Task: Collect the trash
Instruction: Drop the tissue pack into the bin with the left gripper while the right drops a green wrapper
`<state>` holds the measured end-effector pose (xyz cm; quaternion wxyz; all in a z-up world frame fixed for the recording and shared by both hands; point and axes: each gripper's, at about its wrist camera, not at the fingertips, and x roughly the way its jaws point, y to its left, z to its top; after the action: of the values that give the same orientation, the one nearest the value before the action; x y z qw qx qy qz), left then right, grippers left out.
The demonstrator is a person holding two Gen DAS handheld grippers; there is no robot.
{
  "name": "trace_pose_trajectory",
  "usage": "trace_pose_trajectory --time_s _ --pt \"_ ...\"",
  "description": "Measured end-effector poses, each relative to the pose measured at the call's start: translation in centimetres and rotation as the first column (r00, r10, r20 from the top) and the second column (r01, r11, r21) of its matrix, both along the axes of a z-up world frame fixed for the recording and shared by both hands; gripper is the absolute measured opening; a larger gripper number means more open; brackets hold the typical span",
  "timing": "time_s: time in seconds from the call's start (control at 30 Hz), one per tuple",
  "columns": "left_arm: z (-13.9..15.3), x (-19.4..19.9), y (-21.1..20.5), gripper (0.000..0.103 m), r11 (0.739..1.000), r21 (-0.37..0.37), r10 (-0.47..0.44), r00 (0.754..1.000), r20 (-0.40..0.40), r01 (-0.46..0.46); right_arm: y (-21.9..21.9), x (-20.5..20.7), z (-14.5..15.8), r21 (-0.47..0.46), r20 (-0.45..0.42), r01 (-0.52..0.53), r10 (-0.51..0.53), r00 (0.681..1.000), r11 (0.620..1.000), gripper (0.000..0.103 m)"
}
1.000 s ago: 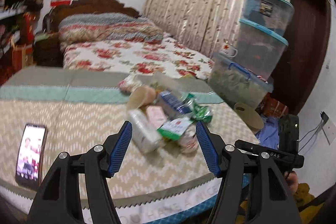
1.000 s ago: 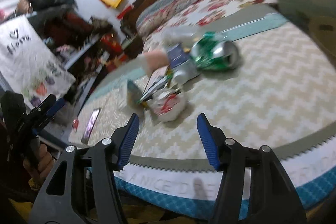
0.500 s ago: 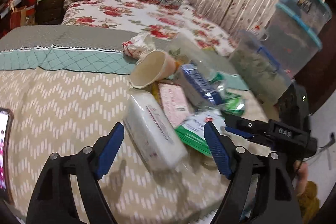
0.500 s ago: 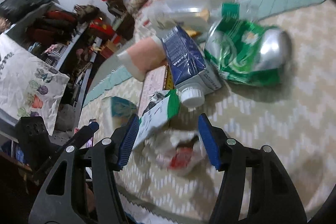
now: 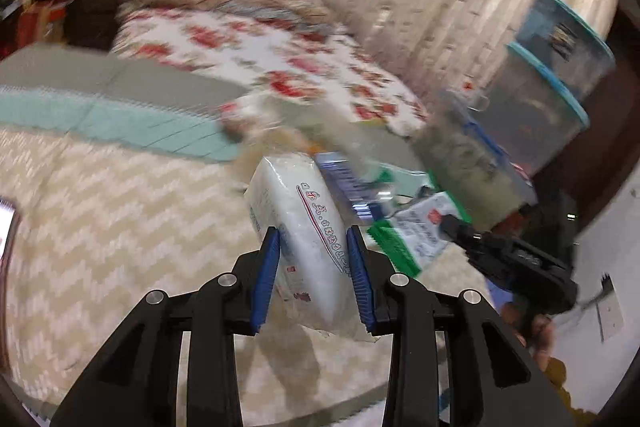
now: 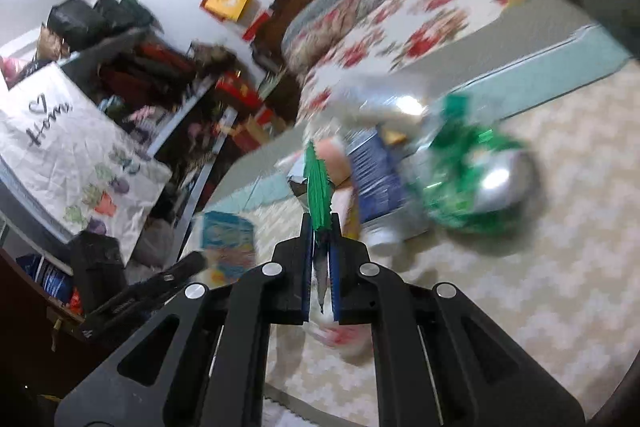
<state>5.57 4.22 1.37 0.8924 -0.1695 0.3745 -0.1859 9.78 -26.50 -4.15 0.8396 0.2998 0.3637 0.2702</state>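
Note:
My left gripper (image 5: 314, 247) is shut on a white tissue pack (image 5: 304, 219) with red print and holds it above the chevron tablecloth (image 5: 100, 227). My right gripper (image 6: 320, 227) is shut on a flat green-and-white wrapper (image 6: 318, 187), seen edge-on; it also shows in the left wrist view (image 5: 416, 227). More trash lies behind: a blue carton (image 6: 378, 171), a green and silver foil bag (image 6: 476, 183), a pinkish paper cup (image 6: 334, 163) and a crumpled white and red wrapper (image 6: 344, 339).
A phone (image 5: 6, 223) lies at the table's left edge. Stacked plastic bins (image 5: 552, 67) stand at the right by the curtain. A floral bed (image 5: 248, 39) lies behind the table. Cluttered shelves (image 6: 160, 87) stand at the left.
Both grippers were open over the trash pile. Now the left has closed on the tissue pack and lifted it; the right has closed on the green wrapper.

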Motion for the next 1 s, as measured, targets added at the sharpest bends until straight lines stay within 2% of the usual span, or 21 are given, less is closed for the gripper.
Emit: trace_pose_trajectory --time_s 0.1,0.23,0.33,0.43,0.47,0.57,0.63,0.7,0.8,0.83,0.87,0.9,0.97,1.0 --pt "1.6 0.9 -4.8 0.032 0.993 -0.010 -0.120 0.993 0.018 0.120 -4.5 -0.8 -0.1 0.017 0.013 0.082 -0.082 0.997 0.997 0.010" --pt "2.2 3.3 -13.0 0.032 0.958 -0.047 -0.284 0.959 -0.013 0.283 -11.6 -2.6 -0.4 0.051 0.029 0.200 -0.202 0.979 0.978 0.010" --pt "1.8 5.4 -19.9 0.032 0.923 -0.066 -0.382 0.924 -0.028 0.379 -17.9 -4.3 -0.6 0.052 0.034 0.312 -0.314 0.949 0.949 0.010" --pt "1.1 7.6 -27.3 0.033 0.882 -0.098 -0.467 0.883 -0.053 0.461 -23.9 -6.0 -0.7 0.020 0.034 0.435 -0.436 0.899 0.900 0.010" --pt "0.8 8.3 -29.5 0.033 0.871 -0.107 -0.487 0.871 -0.058 0.480 -26.5 -6.6 -0.8 0.010 0.031 0.488 -0.488 0.872 0.873 0.010" --pt "0.1 10.4 -36.6 0.033 0.851 -0.075 -0.524 0.850 -0.048 0.520 -31.0 -7.3 -1.3 -0.016 0.026 0.565 -0.565 0.825 0.825 0.010" --pt "-1.3 11.6 -40.6 0.033 0.839 -0.069 -0.544 0.836 -0.073 0.540 -33.5 -7.3 -1.7 -0.054 0.021 0.601 -0.601 0.799 0.797 0.010" --pt "-2.7 12.6 -43.6 0.033 0.829 -0.069 -0.559 0.823 -0.106 0.554 -34.7 -6.7 -2.3 -0.079 0.007 0.607 -0.608 0.794 0.791 0.010" --pt "-4.4 13.8 -46.7 0.036 0.831 -0.050 -0.555 0.821 -0.137 0.553 -36.1 -5.7 -3.4 -0.100 -0.028 0.590 -0.595 0.803 0.801 0.012" --pt "-5.0 14.2 -47.6 0.040 0.837 -0.044 -0.545 0.824 -0.153 0.546 -36.1 -5.5 -3.7 -0.107 -0.032 0.586 -0.592 0.805 0.803 0.012" --pt "-5.5 14.4 -47.8 0.056 0.840 -0.039 -0.539 0.826 -0.165 0.541 -35.9 -5.1 -3.9 -0.114 -0.039 0.579 -0.586 0.809 0.807 0.013" --pt "-6.0 14.8 -48.4 0.067 0.847 -0.027 -0.526 0.832 -0.176 0.530 -35.7 -4.7 -4.2 -0.118 -0.049 0.573 -0.581 0.812 0.811 0.018" --pt "-6.5 15.4 -48.9 0.067 0.859 -0.010 -0.505 0.845 -0.178 0.511 -35.5 -4.4 -4.6 -0.119 -0.055 0.584 -0.593 0.804 0.803 0.056" --pt "-6.7 15.6 -49.1 0.067 0.859 -0.013 -0.505 0.843 -0.186 0.511 -35.3 -4.5 -4.7 -0.119 -0.045 0.603 -0.611 0.790 0.789 0.086"
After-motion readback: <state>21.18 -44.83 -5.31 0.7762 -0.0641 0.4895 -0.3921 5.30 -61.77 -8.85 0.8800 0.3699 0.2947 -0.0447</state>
